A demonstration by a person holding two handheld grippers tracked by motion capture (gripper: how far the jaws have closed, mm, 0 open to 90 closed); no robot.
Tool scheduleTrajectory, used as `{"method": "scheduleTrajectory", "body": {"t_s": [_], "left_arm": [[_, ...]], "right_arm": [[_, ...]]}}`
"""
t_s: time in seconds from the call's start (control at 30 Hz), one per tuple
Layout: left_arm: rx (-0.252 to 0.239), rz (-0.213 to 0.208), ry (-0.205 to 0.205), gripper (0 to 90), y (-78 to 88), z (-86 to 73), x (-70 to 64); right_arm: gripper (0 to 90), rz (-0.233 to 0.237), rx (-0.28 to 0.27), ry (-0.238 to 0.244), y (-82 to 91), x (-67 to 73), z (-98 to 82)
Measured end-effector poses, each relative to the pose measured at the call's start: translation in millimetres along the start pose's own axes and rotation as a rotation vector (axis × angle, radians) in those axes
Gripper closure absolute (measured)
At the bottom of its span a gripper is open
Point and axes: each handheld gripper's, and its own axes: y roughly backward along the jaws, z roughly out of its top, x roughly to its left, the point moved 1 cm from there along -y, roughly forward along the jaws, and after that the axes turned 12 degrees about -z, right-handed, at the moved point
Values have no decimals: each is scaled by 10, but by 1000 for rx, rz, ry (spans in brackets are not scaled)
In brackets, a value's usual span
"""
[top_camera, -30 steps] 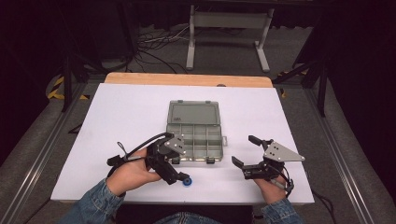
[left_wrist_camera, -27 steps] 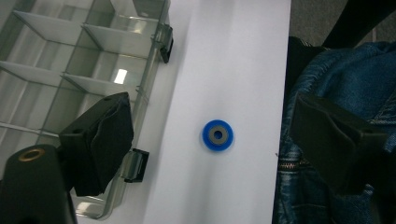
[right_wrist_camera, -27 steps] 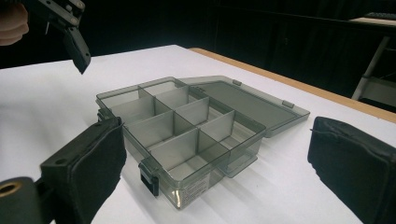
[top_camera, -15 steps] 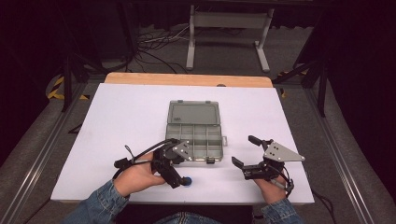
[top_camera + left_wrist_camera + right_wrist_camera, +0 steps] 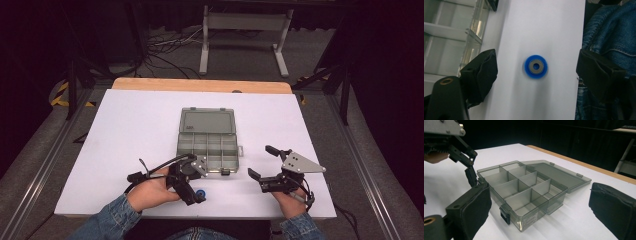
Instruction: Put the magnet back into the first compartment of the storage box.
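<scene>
A small blue ring with a grey metal centre point(image 5: 201, 194) lies on the white table near its front edge. My left gripper point(image 5: 198, 183) hangs over it, open. In the left gripper view the ring point(image 5: 536, 66) lies flat between the two spread jaws, touching neither, with my left gripper point(image 5: 537, 59) pointing down at it. A clear grey compartment box point(image 5: 207, 142) stands open mid-table, its lid laid back. To the right of the box, my right gripper point(image 5: 261, 161) is open and holds nothing. In the right gripper view the box point(image 5: 524, 192) lies ahead of my right gripper point(image 5: 540, 202).
The box's compartments look empty. The white table top point(image 5: 130, 130) ends in a wooden strip point(image 5: 200, 85) at the far side. Blue denim point(image 5: 609, 37) lies just past the table's front edge. A metal stand point(image 5: 242, 40) and cables sit on the dark floor beyond.
My left gripper has shifted slightly right and settled over the blue ring. The ring, the box and the right gripper have not moved.
</scene>
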Motion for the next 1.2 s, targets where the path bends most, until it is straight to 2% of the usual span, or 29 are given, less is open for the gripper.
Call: {"method": "scheduleTrajectory", "body": {"t_s": [0.5, 0.63, 0.7, 0.8, 1.2], "left_arm": [[62, -6, -5, 219, -197, -46, 9], [59, -6, -10, 237, -205, -47, 7], [66, -4, -19, 267, -199, -46, 8], [66, 3, -11, 323, -206, -49, 8], [93, 18, -18, 462, -238, -48, 23]], "right_arm": [[52, 5, 1, -1, 1, 5, 0], [52, 8, 3, -3, -3, 5, -3], [52, 11, 4, -7, -4, 5, -5], [52, 14, 2, -8, -3, 6, -5], [52, 17, 5, -11, -8, 5, -10]]}}
